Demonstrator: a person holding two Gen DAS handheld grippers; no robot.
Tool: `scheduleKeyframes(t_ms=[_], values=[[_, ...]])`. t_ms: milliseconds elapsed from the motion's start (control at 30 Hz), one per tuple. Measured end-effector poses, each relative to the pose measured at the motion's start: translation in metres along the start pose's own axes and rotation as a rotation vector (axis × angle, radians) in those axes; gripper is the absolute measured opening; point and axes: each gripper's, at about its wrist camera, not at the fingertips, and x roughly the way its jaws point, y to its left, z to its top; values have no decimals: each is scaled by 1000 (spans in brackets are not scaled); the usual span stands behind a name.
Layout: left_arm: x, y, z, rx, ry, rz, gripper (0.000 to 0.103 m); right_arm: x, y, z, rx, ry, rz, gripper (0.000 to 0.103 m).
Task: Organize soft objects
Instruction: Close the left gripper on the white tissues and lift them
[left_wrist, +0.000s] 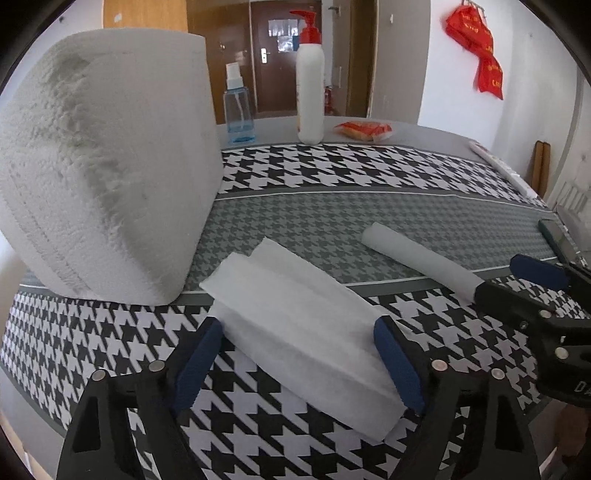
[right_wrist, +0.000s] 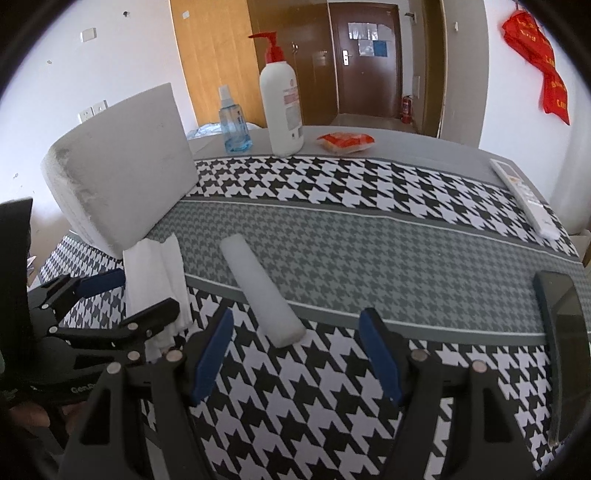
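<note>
A folded white tissue stack (left_wrist: 306, 325) lies on the houndstooth cloth between the fingers of my left gripper (left_wrist: 301, 356), which is open around it; whether the pads touch it I cannot tell. It also shows in the right wrist view (right_wrist: 155, 280). A white foam roll (right_wrist: 260, 291) lies just ahead of my right gripper (right_wrist: 295, 360), which is open and empty. The roll also shows in the left wrist view (left_wrist: 417, 258). A big white foam block (left_wrist: 107, 177) stands tilted at the left, and it also shows in the right wrist view (right_wrist: 122, 181).
At the table's far edge stand a blue spray bottle (right_wrist: 232, 125), a white pump bottle (right_wrist: 280, 107) and an orange snack packet (right_wrist: 345, 142). A white remote (right_wrist: 524, 195) lies at the right edge. A dark phone (right_wrist: 565, 339) lies near right.
</note>
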Motion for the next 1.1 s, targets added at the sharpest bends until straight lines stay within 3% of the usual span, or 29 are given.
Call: scheduleKeyframes(t_ms=[333,533,667,767,967,1100], values=[[4,4,4,0,-8,-24,75,8,6,-1,-51,18,6,75],[4,5,7,4,-15,-29,48,14,7,1,-61,33,19,75],[5,7,10,10,-15,-35,24,20,9,2,-70,42,25,75],[4,7,8,21,-20,-49,18,22,12,3,-75,37,27,75],[-5,4,7,40,-42,-68,17,23,14,2,-89,29,13,74],[-8,1,6,55,-49,-79,17,23,16,2,-95,30,17,61]])
